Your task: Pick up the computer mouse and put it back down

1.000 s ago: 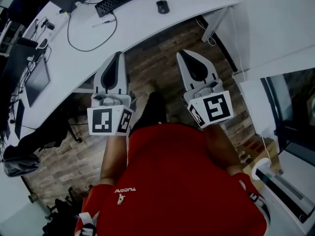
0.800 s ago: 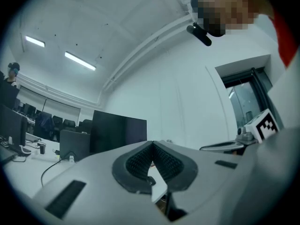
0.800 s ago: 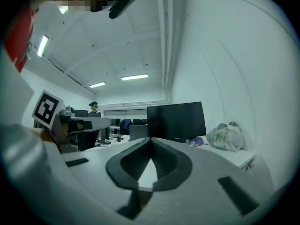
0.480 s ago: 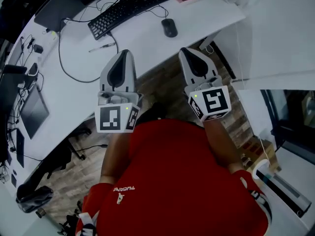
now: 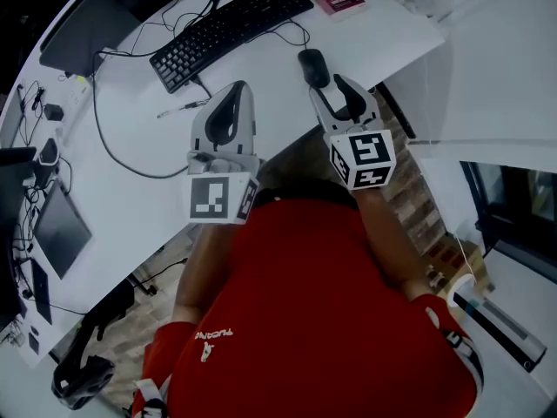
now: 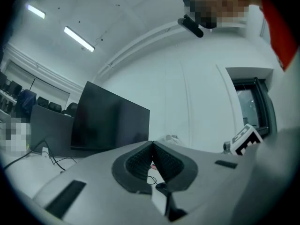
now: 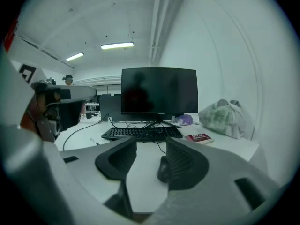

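**Right gripper [image 5: 332, 85] opening just short of the computer mouse [image 5: 313, 66]**

The mouse lies on the white bench [image 5: 130, 146], right of the keyboard [image 5: 231, 31]. The right gripper view alone shows the parting jaws, empty, the right one half hiding the mouse. The left gripper [image 6: 152, 146] is closed, empty.

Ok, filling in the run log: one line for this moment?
phase: approach | left tongs: shut, empty | right tongs: opening, empty | mouse: on desk, just ahead of right tongs
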